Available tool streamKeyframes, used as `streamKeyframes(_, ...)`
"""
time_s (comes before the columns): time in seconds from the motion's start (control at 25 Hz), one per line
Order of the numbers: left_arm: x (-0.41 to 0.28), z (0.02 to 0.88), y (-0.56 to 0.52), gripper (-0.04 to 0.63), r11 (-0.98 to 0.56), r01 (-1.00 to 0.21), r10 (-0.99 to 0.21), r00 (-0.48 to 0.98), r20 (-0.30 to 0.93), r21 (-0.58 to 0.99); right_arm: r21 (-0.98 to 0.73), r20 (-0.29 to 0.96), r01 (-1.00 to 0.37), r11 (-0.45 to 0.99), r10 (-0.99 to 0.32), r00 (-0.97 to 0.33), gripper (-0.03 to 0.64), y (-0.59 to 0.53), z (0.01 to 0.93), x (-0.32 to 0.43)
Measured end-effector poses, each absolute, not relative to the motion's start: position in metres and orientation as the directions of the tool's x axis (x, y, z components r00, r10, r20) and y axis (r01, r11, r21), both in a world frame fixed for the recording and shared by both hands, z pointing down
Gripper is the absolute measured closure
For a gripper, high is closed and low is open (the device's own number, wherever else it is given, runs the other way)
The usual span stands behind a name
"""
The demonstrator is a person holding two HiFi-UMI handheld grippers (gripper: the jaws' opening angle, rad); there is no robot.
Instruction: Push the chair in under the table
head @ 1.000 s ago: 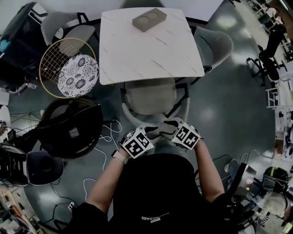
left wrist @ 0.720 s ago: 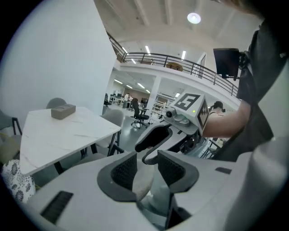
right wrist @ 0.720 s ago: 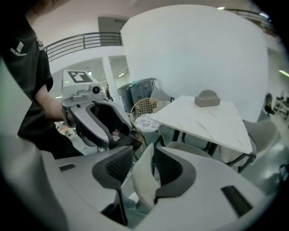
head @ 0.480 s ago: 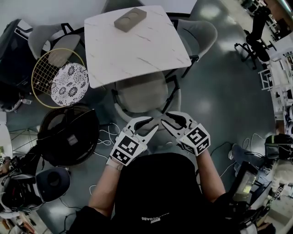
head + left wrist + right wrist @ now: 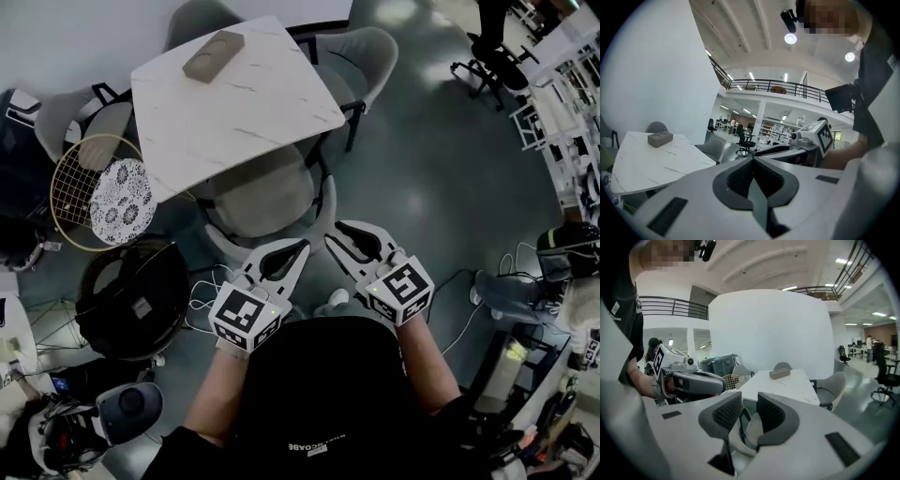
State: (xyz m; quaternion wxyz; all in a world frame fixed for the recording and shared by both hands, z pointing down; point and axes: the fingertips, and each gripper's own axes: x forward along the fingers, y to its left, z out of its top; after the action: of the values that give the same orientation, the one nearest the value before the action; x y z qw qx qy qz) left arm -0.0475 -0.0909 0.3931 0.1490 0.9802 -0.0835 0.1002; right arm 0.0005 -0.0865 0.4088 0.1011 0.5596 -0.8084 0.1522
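Head view, from the left: a gold wire chair (image 5: pixel 73 183) with a black-and-white patterned cushion (image 5: pixel 122 200) stands just beside the white marbled table (image 5: pixel 253 112), and a round black bag (image 5: pixel 141 291) lies on the floor below it. A grey box (image 5: pixel 214 56) sits near the table's far corner; no print shows on it. The chair (image 5: pixel 267 202), pale grey with a dark frame, stands at the table's near edge with the front of its seat under the tabletop and its curved back toward the person. Neither gripper touches it. The left gripper (image 5: pixel 300 247) hangs just short of the chair's back, its jaws pressed together with nothing between them. The right gripper (image 5: pixel 332 232) hangs beside it, its jaws a little apart after just having been closing; they grasp nothing, and the right gripper view shows only the chair's seat beyond the gap. Each gripper's cube carries a black-and-white square code, not letters. A short line of white lettering (image 5: pixel 314 447) on the person's black shirt (image 5: pixel 319 384) is upside down and too small to read. Another grey chair (image 5: pixel 370 52) stands at the table's right side.
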Motion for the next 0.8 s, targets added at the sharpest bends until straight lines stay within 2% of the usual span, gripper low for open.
streamKeyframes(0.2,-0.019,0.379,-0.071,0.589,-0.946,-0.163,-0.115,0.977,0.180,0.281,-0.078,0.275,-0.953,0.293,-0.912,-0.303,0.543,-0.055,0.386,0.018)
streamKeyframes(0.8,0.034,0.347,-0.031,0.591,-0.975,-0.071,-0.043,0.990,0.136,0.208,-0.039,0.153,-0.994,0.104,-0.982,-0.109,0.577,0.002,0.348,0.088)
